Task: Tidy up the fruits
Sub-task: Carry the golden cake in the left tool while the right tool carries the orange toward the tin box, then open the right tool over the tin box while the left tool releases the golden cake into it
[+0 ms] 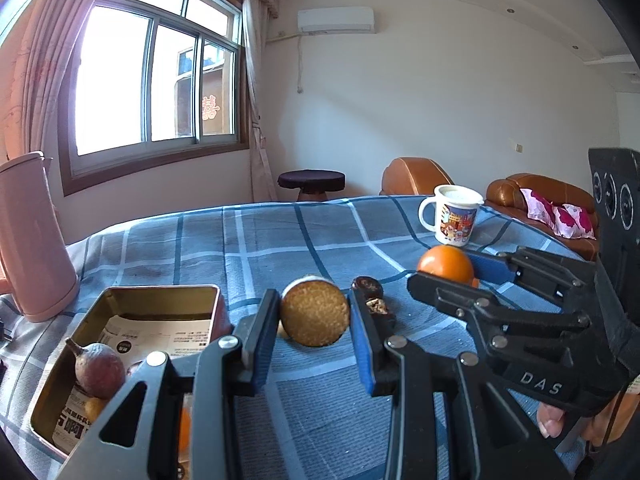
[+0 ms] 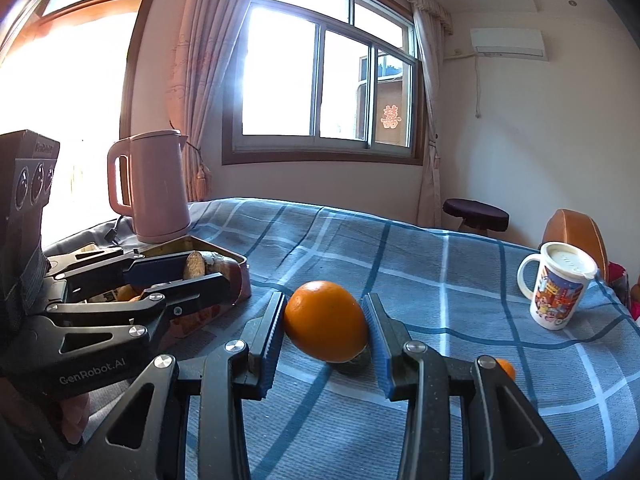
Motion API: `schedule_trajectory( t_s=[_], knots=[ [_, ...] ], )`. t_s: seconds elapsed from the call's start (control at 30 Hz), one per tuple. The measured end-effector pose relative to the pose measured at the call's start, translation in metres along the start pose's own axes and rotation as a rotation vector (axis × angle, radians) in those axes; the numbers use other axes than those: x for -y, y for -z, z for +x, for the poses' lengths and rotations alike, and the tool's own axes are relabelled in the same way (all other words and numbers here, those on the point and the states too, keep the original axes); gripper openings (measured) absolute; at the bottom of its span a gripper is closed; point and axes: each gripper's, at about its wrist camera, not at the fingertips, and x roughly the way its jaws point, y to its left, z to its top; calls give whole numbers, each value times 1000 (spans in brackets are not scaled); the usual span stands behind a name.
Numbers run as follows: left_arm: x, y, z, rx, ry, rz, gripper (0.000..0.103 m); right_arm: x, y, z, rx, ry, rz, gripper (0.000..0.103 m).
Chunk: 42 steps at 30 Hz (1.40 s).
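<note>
Fruit lay split between cloth and tin: the orange (image 2: 326,320) sat on the blue checked tablecloth (image 2: 440,280) with its long axis slanting from upper left to lower right, between the spread fingers of the right gripper (image 2: 325,336), the left pad touching its skin. The left gripper (image 1: 314,316) was closed on one round brown fruit (image 1: 315,312), flat face toward the camera. One purple-brown fruit (image 1: 100,370) rested in the metal tin (image 1: 132,292); "DAS" and "GenRobot.AI" marked the grippers, with one mug (image 1: 454,216) and one pink kettle (image 2: 154,188) nearby.
</note>
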Motion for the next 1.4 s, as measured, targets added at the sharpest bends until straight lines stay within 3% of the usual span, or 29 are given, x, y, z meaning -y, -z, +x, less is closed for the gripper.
schedule_trajectory(
  t_s=[0.8, 1.4],
  knots=[
    [-53, 2, -26, 17, -62, -80, 36, -59, -13, 28, -24, -107, -65, 41],
    [-110, 12, -43, 9, -148, -165, 36, -100, -22, 46, -36, -180, -101, 41]
  ],
)
